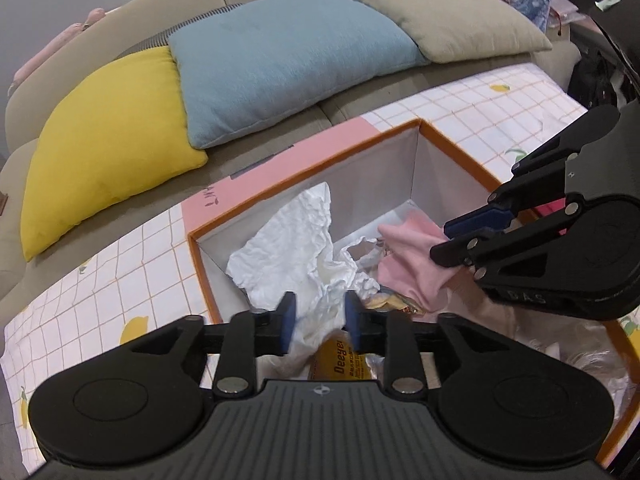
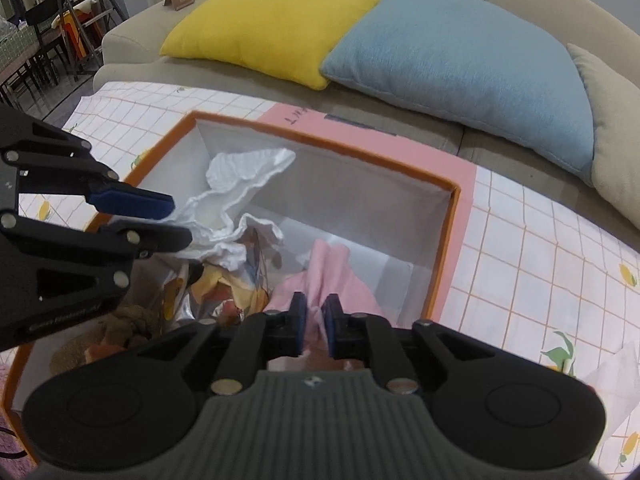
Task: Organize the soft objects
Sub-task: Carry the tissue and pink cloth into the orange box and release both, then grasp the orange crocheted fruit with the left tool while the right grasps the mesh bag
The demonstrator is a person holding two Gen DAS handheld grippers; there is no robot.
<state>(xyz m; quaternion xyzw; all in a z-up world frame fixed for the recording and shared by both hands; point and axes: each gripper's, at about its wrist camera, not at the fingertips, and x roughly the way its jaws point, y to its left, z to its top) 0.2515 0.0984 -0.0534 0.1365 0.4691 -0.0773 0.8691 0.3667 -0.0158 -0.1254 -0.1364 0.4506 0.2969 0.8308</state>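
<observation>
At the bottom centre of the right wrist view, the right gripper [image 2: 316,326] is seen clamped on a pink cloth [image 2: 332,276], a fold of which is pinched between the blue pads; the cloth's long axis runs up the frame, away from the camera. In the left wrist view the same cloth [image 1: 408,264] is seen at centre right, trailing from those fingers.

The left gripper [image 1: 320,322] is held with its jaws narrowly apart around a crumpled white cloth [image 1: 292,248]; whether the pads press it cannot be told. That cloth rises towards the upper left of the frame.

Both cloths lie inside an orange-rimmed box [image 2: 450,240] on a lemon-print grid sheet [image 2: 540,260]. Brownish soft items in the box's lower left are shown only by the right wrist view.

Farther back, a yellow cushion [image 1: 108,148], a blue cushion [image 1: 280,64] and a beige cushion [image 1: 440,16] are seen on a sofa [image 1: 120,20].
</observation>
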